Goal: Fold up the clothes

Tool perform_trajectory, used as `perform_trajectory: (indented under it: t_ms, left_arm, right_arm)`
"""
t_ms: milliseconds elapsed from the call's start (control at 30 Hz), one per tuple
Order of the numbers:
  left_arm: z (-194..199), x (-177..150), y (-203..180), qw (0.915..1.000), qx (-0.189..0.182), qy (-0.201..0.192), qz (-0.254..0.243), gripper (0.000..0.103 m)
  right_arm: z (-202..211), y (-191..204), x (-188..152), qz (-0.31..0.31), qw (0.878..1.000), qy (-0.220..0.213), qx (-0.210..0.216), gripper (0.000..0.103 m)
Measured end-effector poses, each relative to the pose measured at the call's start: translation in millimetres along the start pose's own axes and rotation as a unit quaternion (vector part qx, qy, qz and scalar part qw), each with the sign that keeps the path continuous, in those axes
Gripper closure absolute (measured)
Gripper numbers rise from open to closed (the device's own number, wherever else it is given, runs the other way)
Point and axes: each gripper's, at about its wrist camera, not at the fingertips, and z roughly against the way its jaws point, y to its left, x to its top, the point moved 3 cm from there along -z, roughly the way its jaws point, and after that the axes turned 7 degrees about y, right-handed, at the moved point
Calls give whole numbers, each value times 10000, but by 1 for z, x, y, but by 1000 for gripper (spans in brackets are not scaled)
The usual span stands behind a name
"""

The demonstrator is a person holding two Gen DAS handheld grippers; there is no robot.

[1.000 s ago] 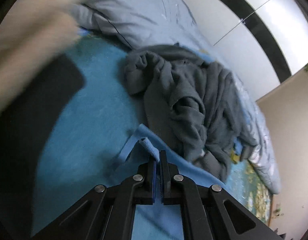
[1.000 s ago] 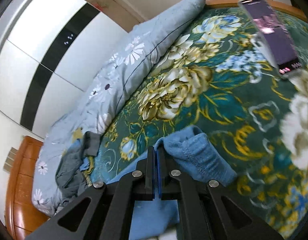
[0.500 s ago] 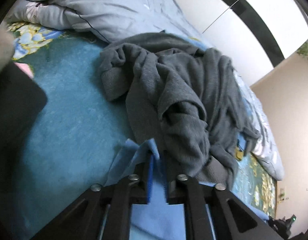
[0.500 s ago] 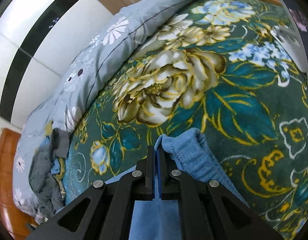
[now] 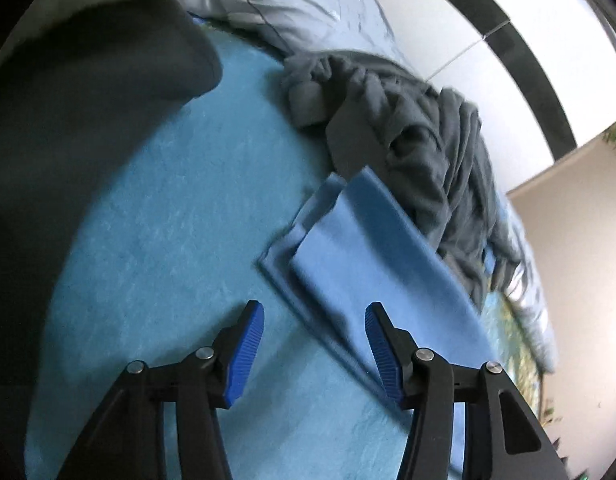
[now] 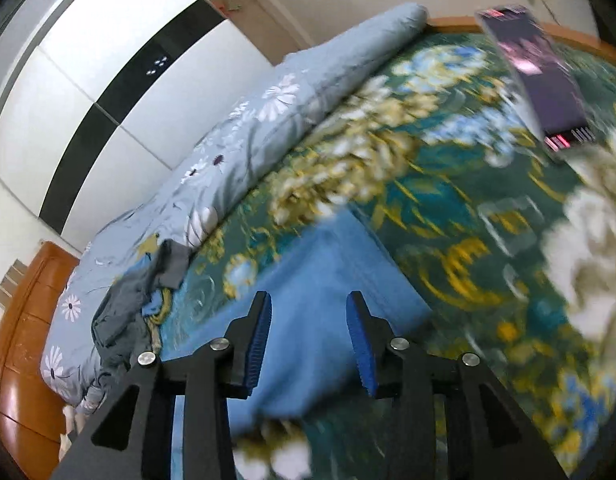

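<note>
Beneath both spread grippers (image 5: pixel 313 338) (image 6: pixel 309 330), folded blue cloth (image 5: pixel 371 264).

Left gripper (image 5: pixel 313 338) — right gripper (image 6: pixel 308 328) — both agape

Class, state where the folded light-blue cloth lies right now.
In the left wrist view, the folded light-blue cloth lies flat on the teal blanket, right of centre, against the crumpled grey garment, beyond the open left tool.

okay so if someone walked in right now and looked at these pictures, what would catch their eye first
Probably the folded blue cloth lying flat just ahead of the left gripper, whose jaws stand wide open. Right behind the cloth sits a crumpled grey sweater. In the right wrist view, the big gold and white flowers of the green bedspread fill the frame beyond the open right gripper.
</note>
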Motion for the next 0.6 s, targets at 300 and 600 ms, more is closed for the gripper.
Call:
perform_trajectory:
  t_ms: [300,600]
  left_arm:
    - [-21,22,1,9983,-370,-405,186,60]
    - [-19,32,-8,9979,-382,-417,325,91]
  right_arm:
    - [-27,-46,-25,-1076,9924,276,532,47]
    - [-50,-47,-4,-1484,9875,50,526,71]
